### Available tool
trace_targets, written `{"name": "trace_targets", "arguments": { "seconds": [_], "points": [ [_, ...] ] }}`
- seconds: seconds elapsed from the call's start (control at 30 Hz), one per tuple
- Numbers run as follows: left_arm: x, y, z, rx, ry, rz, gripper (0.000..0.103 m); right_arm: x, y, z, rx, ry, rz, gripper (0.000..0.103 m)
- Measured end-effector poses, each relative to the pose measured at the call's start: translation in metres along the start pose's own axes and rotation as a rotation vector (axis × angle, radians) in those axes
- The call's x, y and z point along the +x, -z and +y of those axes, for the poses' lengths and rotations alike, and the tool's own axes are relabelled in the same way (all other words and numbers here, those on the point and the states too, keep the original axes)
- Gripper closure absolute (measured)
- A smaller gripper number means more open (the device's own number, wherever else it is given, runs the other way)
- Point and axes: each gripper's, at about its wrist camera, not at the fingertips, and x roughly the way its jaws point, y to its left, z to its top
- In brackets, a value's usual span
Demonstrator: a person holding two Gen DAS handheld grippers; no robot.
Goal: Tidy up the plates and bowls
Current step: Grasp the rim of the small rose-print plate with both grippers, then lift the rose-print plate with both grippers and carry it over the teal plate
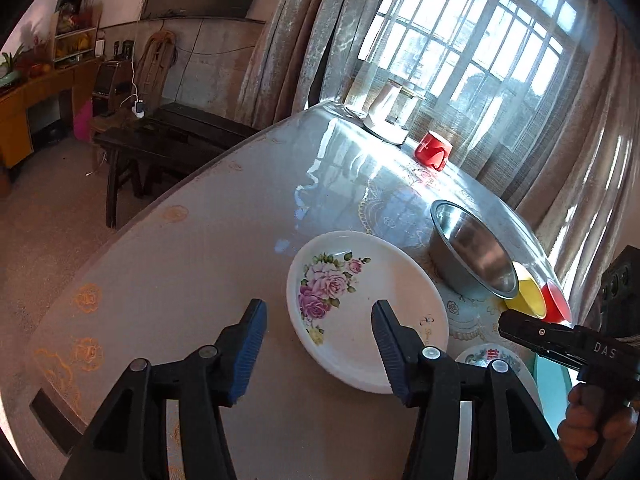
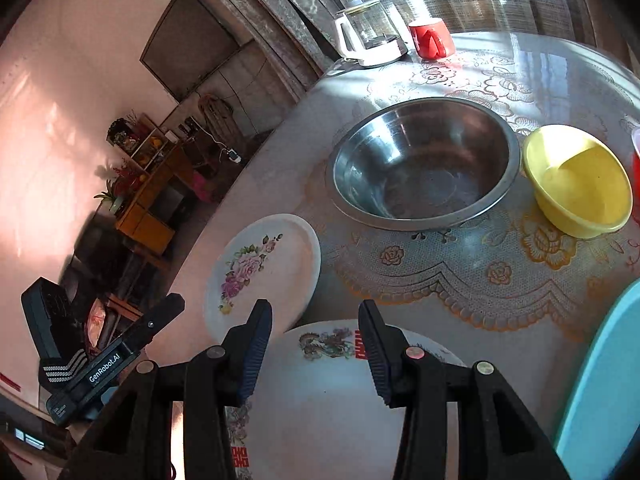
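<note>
A white plate with pink roses (image 1: 360,304) (image 2: 264,268) lies on the table. My left gripper (image 1: 320,344) is open and empty, hovering over the plate's near left edge. A white plate with a dragon print (image 2: 320,400) (image 1: 490,358) lies below my right gripper (image 2: 316,344), which is open and empty above it. A steel bowl (image 1: 472,252) (image 2: 424,164) stands behind the plates, with a yellow bowl (image 1: 528,292) (image 2: 580,180) and a red bowl (image 1: 558,302) to its right.
A light blue plate edge (image 2: 600,380) sits at the right. A red mug (image 1: 432,150) (image 2: 432,38) and a white glass kettle (image 1: 394,110) (image 2: 370,34) stand at the far table edge by the curtains. Dark benches (image 1: 160,148) stand left of the table.
</note>
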Motion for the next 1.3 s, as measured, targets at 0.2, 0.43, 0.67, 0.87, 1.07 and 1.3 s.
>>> {"name": "trace_targets", "arguments": {
  "seconds": [0.2, 0.43, 0.67, 0.87, 1.07, 1.3],
  "points": [
    [0.022, -0.004, 0.017, -0.028, 0.003, 0.04, 0.053, 0.039, -0.014, 0.008, -0.031, 0.037, 0.056, 0.066],
    [0.047, -0.005, 0.016, -0.021, 0.02, 0.088, 0.062, 0.07, -0.022, 0.011, -0.085, 0.121, 0.116, 0.072],
    [0.061, -0.003, 0.011, -0.006, 0.064, 0.124, 0.076, 0.081, -0.019, 0.014, -0.123, 0.125, 0.14, 0.083],
    [0.051, -0.004, 0.007, 0.008, 0.06, 0.095, 0.075, 0.072, -0.016, 0.015, -0.125, 0.079, 0.105, 0.083],
    [0.034, -0.006, -0.001, 0.033, 0.064, 0.056, 0.075, 0.057, -0.014, 0.019, -0.124, 0.067, 0.052, 0.083],
    [0.01, -0.004, -0.017, 0.073, 0.099, 0.021, 0.075, 0.02, -0.006, 0.014, -0.112, 0.049, -0.01, 0.083]
  ]
}}
